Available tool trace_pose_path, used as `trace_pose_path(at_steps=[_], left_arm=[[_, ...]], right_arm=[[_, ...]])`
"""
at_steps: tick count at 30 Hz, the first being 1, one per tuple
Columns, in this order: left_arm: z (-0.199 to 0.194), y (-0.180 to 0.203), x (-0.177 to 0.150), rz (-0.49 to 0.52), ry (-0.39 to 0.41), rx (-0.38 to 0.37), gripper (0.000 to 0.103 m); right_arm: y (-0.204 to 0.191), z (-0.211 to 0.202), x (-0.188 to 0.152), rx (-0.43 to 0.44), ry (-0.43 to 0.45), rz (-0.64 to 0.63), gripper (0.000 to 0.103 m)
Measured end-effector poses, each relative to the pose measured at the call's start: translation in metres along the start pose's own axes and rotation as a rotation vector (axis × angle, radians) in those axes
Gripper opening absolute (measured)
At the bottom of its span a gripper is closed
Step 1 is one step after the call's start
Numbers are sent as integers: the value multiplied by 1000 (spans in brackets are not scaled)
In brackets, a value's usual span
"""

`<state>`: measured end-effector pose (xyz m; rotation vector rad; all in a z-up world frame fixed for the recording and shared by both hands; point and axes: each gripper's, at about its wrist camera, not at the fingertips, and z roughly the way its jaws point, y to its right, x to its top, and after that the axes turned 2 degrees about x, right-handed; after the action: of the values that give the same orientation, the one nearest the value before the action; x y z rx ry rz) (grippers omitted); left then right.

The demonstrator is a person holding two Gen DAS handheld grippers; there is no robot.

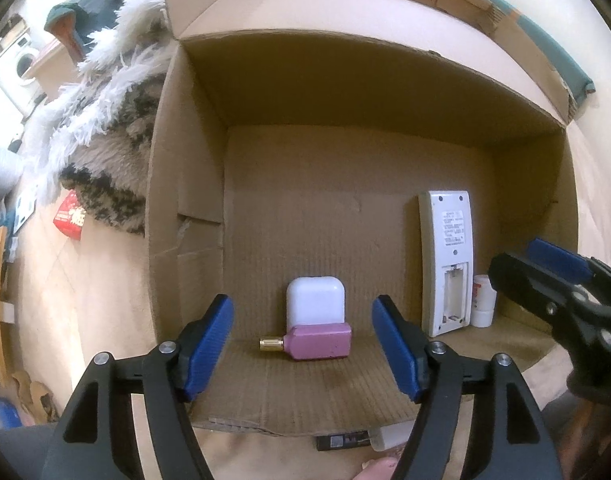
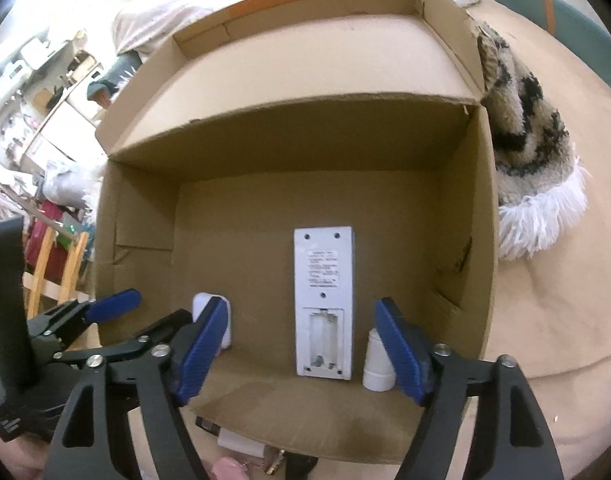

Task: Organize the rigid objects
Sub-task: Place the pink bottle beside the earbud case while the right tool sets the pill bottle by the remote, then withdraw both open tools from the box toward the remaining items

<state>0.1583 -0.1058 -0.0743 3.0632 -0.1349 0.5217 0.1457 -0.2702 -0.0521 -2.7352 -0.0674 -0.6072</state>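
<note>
Box: an open cardboard box [image 1: 385, 168] lay with its mouth toward both cameras, flaps spread, its ribbed inner face serving as the floor for the things.
Left tool: the left tool [image 1: 303, 346] hung over the box's near edge with its blue pads apart and nothing between them.
Right tool: the right tool [image 2: 301, 352] stood with its pads spread wide, clamped on nothing – the remote lay beyond the gap, untouched.
Remote: a white remote control [image 2: 323, 304] lay back-side up on the box floor, battery bay uncovered and empty.
Label: a printed sticker on the remote's back carried small lines of text, too fine to read.
Small bottle: a white bottle [image 2: 379, 364] stood just right of the remote's near end, partly hidden behind the right tool's pad.
Case and pink bottle: a white rounded case [image 1: 315, 300] sat left of the remote, and a pink bottle [image 1: 320, 342] with a gold neck lay on its side touching the case's near edge.
In the way: nothing stood between either tool and the things.
Surroundings: a shaggy cream-and-black rug [image 1: 117, 120] with white fringe lay bunched beside the box on a beige surface – a red packet [image 1: 70, 216] sat near it.
Room: cluttered, with a washing machine [image 1: 19, 68] far off.
</note>
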Motion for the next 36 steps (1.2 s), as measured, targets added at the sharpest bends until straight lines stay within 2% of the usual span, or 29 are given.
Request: trace_pose_path(at_steps=[12, 18, 22, 29, 36], left_arm=[[-18, -7, 2, -12, 21, -36, 69], [-42, -14, 2, -16, 50, -40, 69], [-57, -21, -6, -46, 65, -51, 69], [-79, -30, -35, -66, 109, -31, 69], [-75, -40, -69, -97, 78, -46, 69]], right_arm=[[-4, 1, 2, -11, 15, -4, 85], [-2, -14, 0, -2, 66, 21, 85], [2, -25, -7, 21, 83, 62, 85], [-6, -43, -31, 21, 103, 45, 85], [-8, -47, -64, 46, 77, 79, 85]])
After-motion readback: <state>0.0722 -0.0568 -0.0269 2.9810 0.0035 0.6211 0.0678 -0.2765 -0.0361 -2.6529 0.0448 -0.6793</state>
